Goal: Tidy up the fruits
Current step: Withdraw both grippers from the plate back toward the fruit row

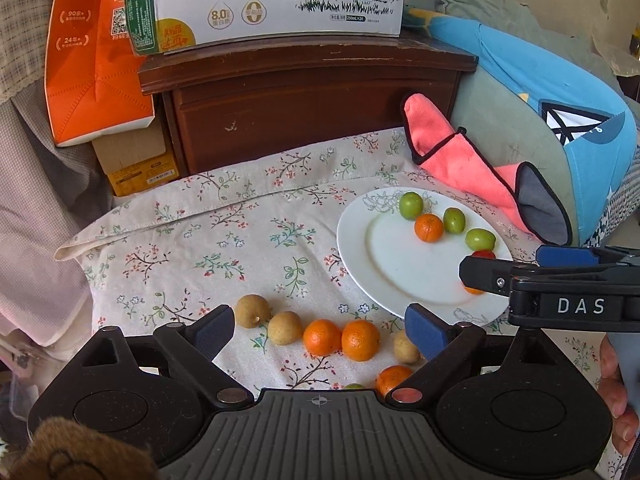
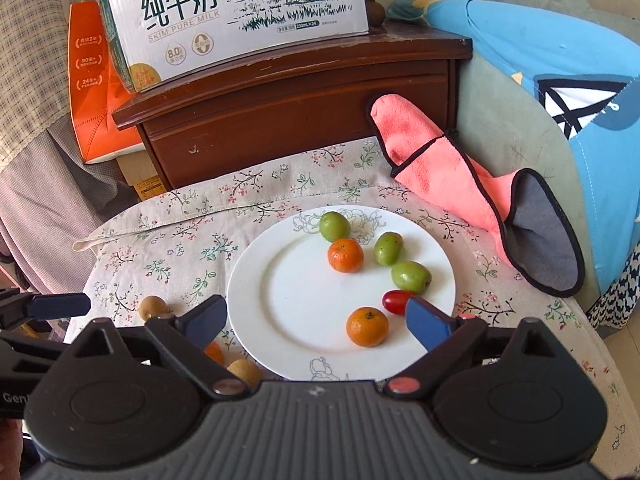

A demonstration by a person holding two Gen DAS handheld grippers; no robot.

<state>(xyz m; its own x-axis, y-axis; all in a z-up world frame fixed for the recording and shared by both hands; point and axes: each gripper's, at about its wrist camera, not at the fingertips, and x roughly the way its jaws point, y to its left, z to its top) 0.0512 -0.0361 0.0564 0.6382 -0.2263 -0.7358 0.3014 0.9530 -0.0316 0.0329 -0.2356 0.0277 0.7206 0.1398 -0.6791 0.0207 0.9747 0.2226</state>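
A white plate [image 2: 280, 300] on the floral cloth holds three green fruits [image 2: 334, 226], two small oranges [image 2: 367, 327] and a red tomato [image 2: 396, 301]. My right gripper [image 2: 316, 320] is open and empty, hovering over the plate's near side, with the nearer orange between its fingers. My left gripper [image 1: 320, 330] is open and empty over a row of loose fruit on the cloth: two brown longans [image 1: 253, 310], two oranges [image 1: 360, 340], another longan [image 1: 405, 347] and an orange [image 1: 392, 378] below. The plate [image 1: 400, 272] lies to its right.
A dark wooden cabinet [image 2: 280, 112] stands behind the cloth with a milk carton box [image 2: 240, 12] on top. A pink cloth [image 2: 440, 172] and a blue-green cushion [image 2: 560, 80] lie at the right. An orange box [image 1: 92, 60] stands at the left.
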